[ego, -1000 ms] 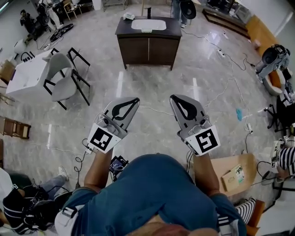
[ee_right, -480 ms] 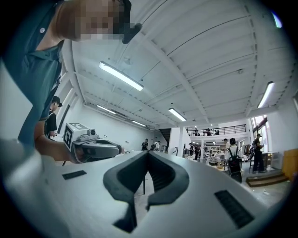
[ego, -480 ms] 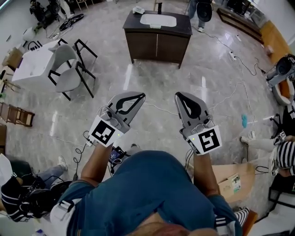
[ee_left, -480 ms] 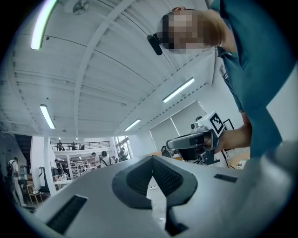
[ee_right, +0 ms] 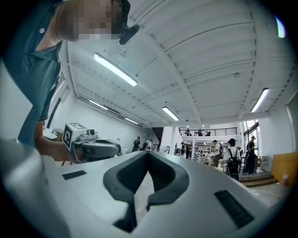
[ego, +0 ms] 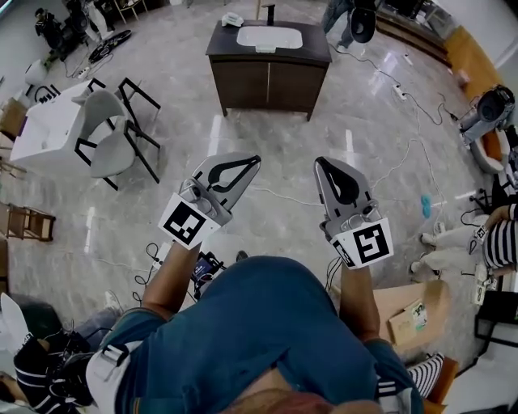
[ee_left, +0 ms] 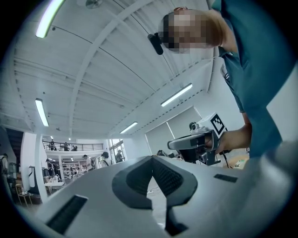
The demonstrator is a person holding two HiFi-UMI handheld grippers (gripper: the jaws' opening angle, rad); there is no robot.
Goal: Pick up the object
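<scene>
I hold my left gripper (ego: pixel 256 160) and my right gripper (ego: pixel 322 162) in front of me, side by side and apart, both above the pale stone floor (ego: pixel 283 145). Both point forward, about level. The jaws of the left gripper are pressed together at the tips and nothing is between them. The jaws of the right gripper also meet at the tips, and only the hollow between the dark pads shows there. Neither gripper touches anything.

Ahead of me, well apart from both grippers, stands a dark wooden bench (ego: pixel 263 81) with a white basin (ego: pixel 269 37) set in its top. A small white thing (ego: pixel 232 19) lies on the left corner of this top, and a dark tap (ego: pixel 269 11) stands behind the basin. I cannot tell which thing here is the object to pick up. No thing is near my jaws.

To the left of the bench stands a grey chair (ego: pixel 109 137) with black legs, beside a white table (ego: pixel 44 133). Thin cables (ego: pixel 388 166) run over the floor at the right. A cardboard box (ego: pixel 409 311) is on the floor near my right side. My blue shirt (ego: pixel 259 340) fills the lower part of the head view.
</scene>
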